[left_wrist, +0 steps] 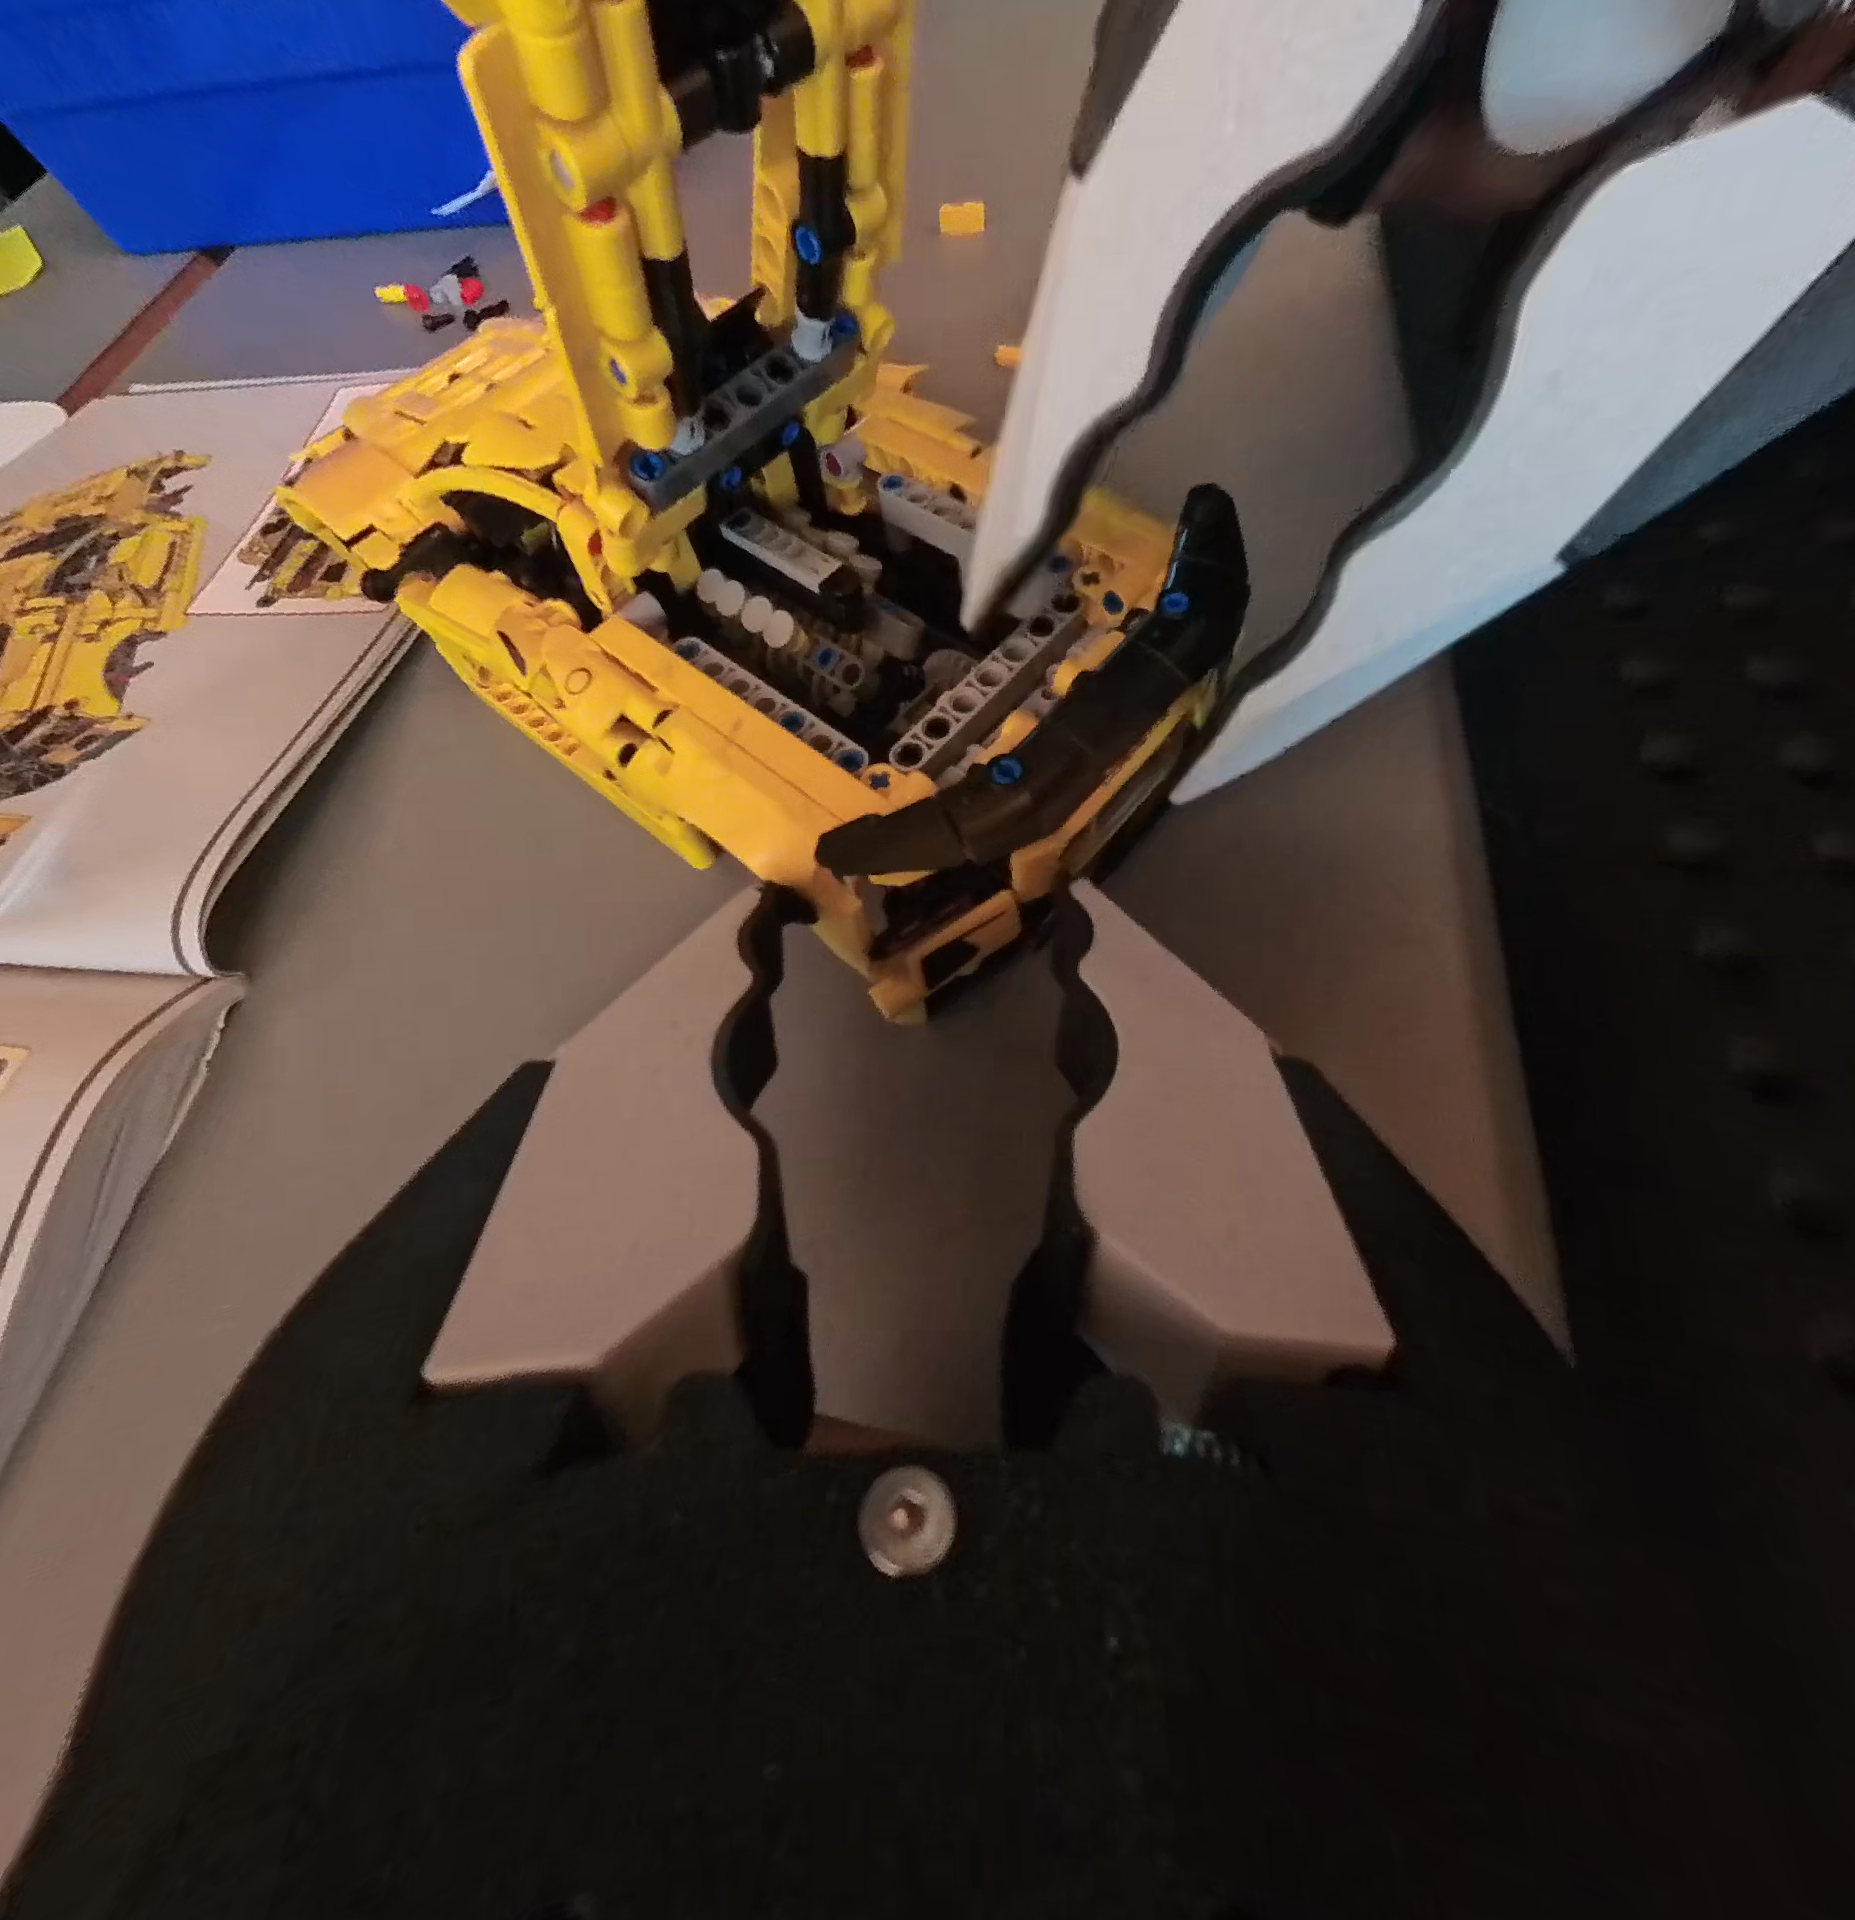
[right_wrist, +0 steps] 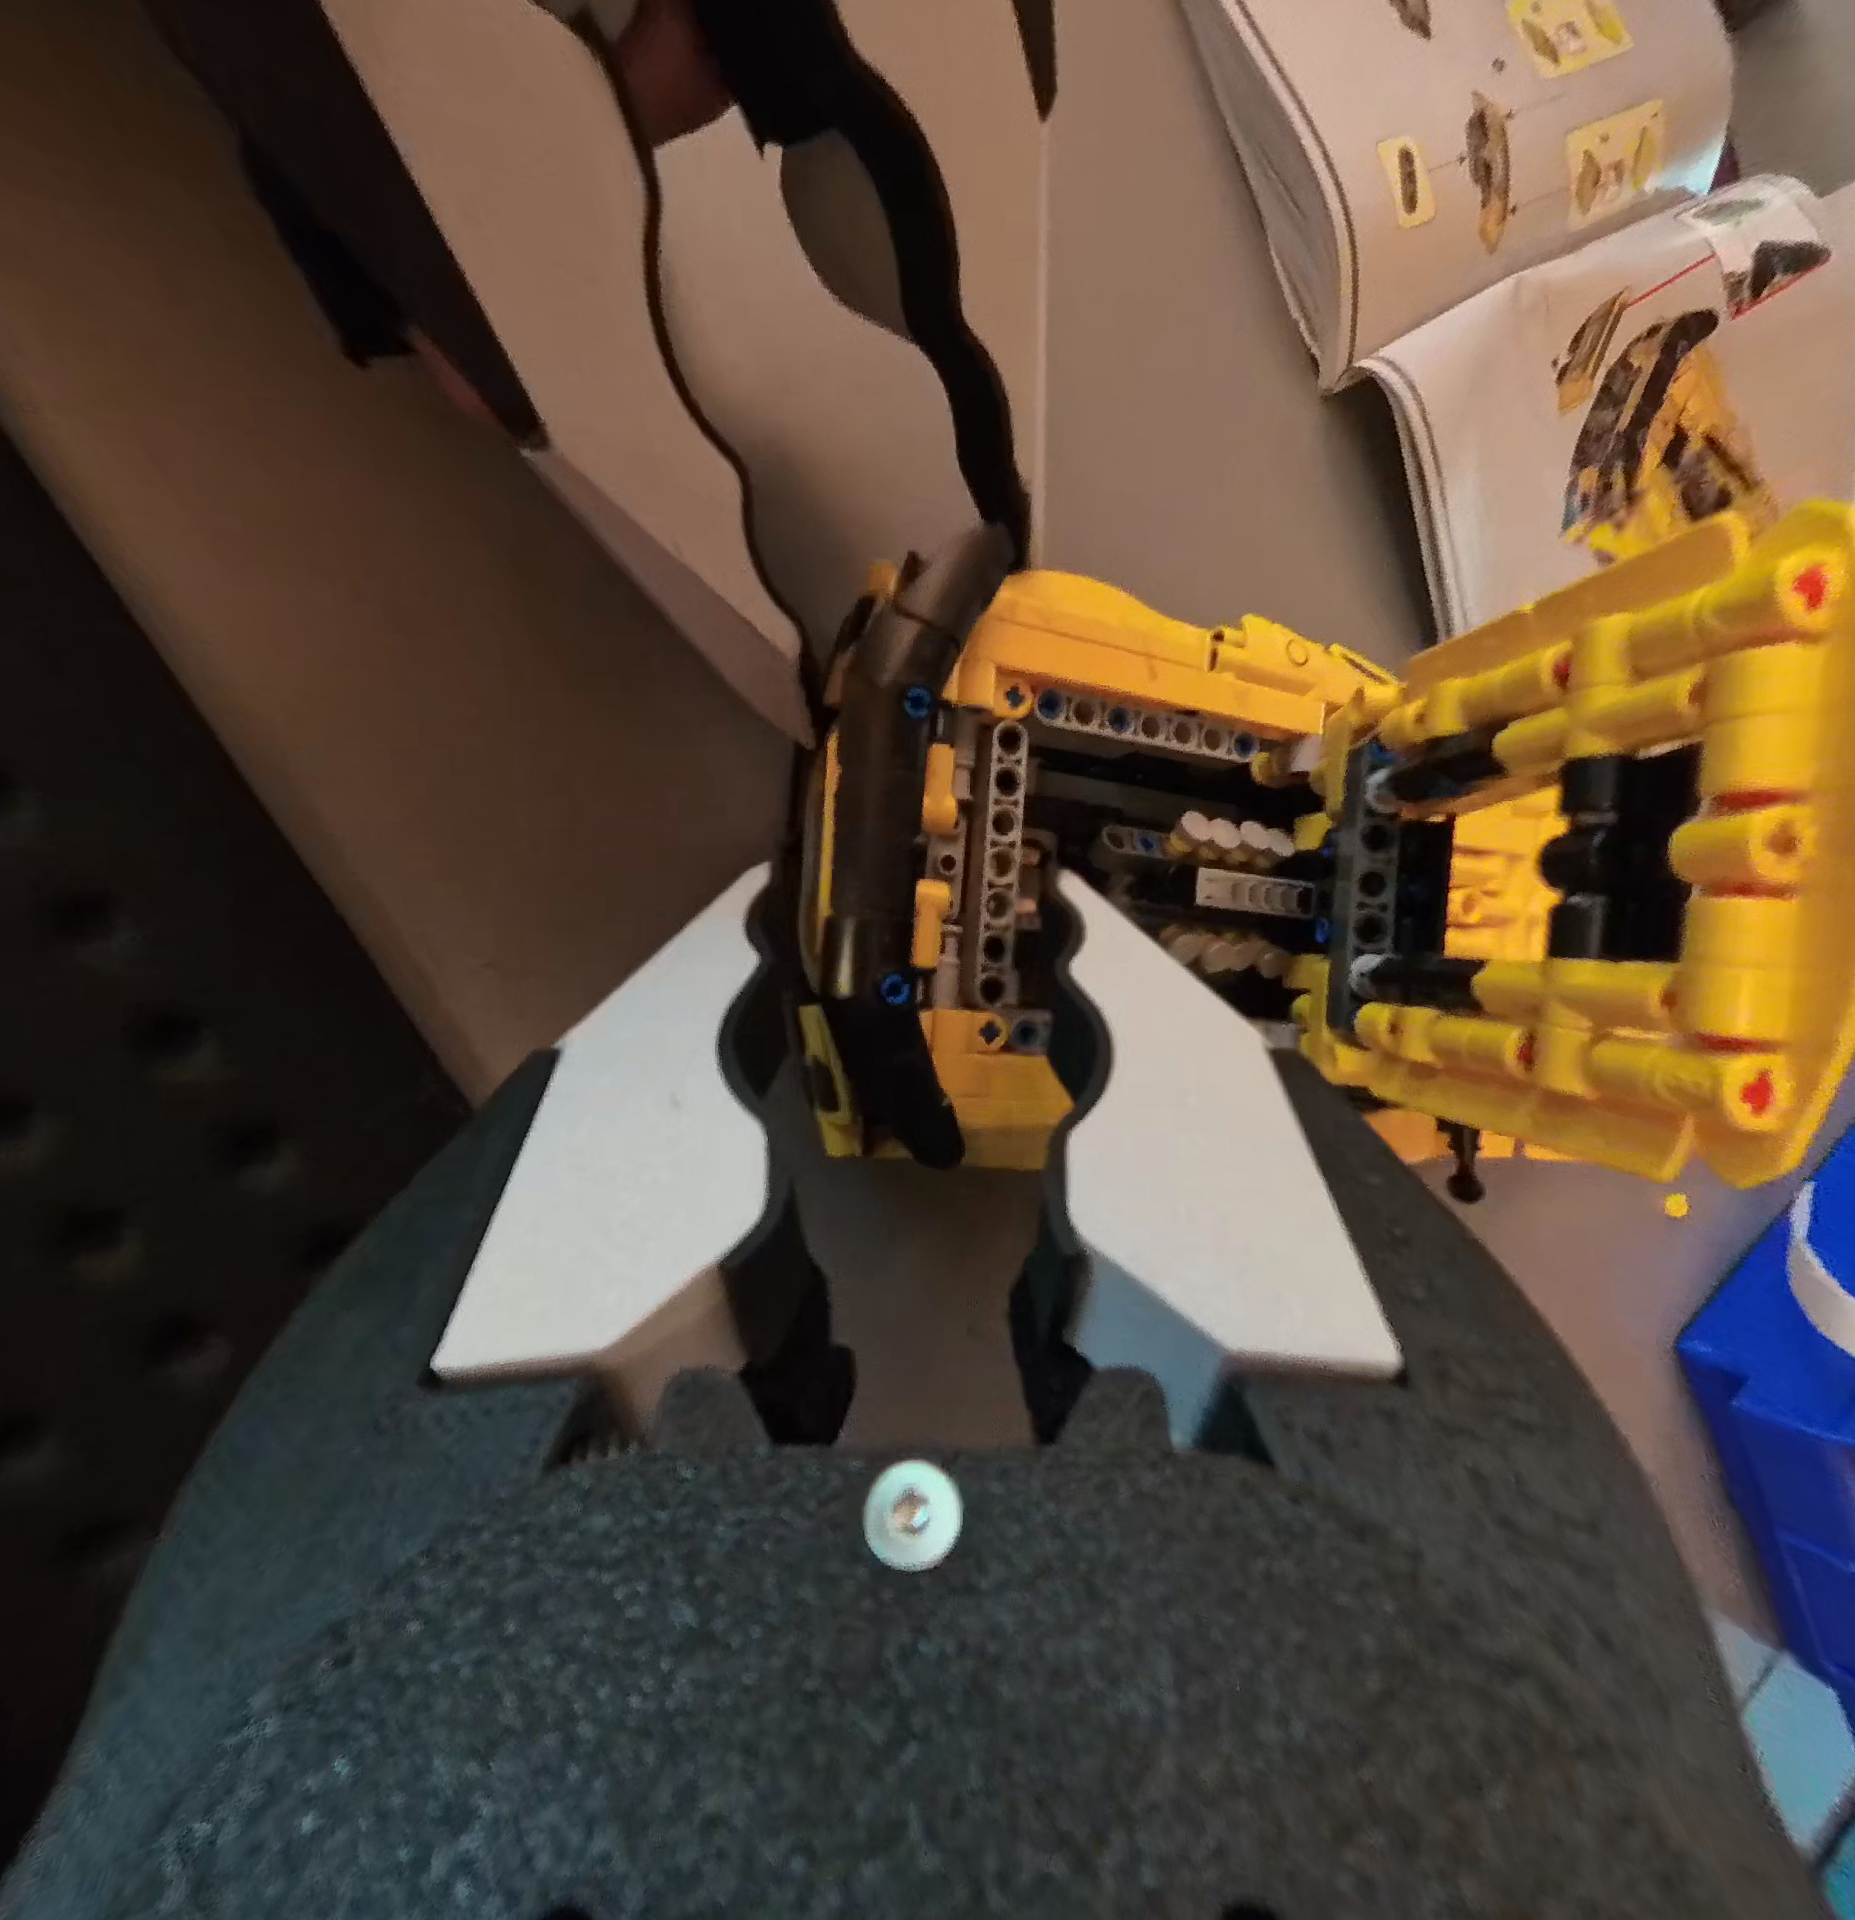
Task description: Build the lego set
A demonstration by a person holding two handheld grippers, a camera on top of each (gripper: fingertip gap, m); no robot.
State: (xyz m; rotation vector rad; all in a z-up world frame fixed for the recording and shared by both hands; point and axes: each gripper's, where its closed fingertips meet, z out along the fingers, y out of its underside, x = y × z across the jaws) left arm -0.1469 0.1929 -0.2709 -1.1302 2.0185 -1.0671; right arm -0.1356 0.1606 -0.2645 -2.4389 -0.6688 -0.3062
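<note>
While both grippers (left_wrist: 918, 920) (right_wrist: 912, 914) clamp one model (left_wrist: 694, 665)

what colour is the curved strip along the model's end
Black curved strip on the yellow model, clearest in the left wrist view.

No readable text anywhere. Only printed build pictures on the open instruction booklet (left_wrist: 102, 665) (right_wrist: 1525, 208), too small and blurred to make out. Nothing legible on the blue bin (left_wrist: 227, 114) (right_wrist: 1806, 1382) either.

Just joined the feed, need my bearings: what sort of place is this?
Probably a hobby or lab workbench: a grey table with an open manual, a yellow model, loose pieces and a blue bin.
</note>
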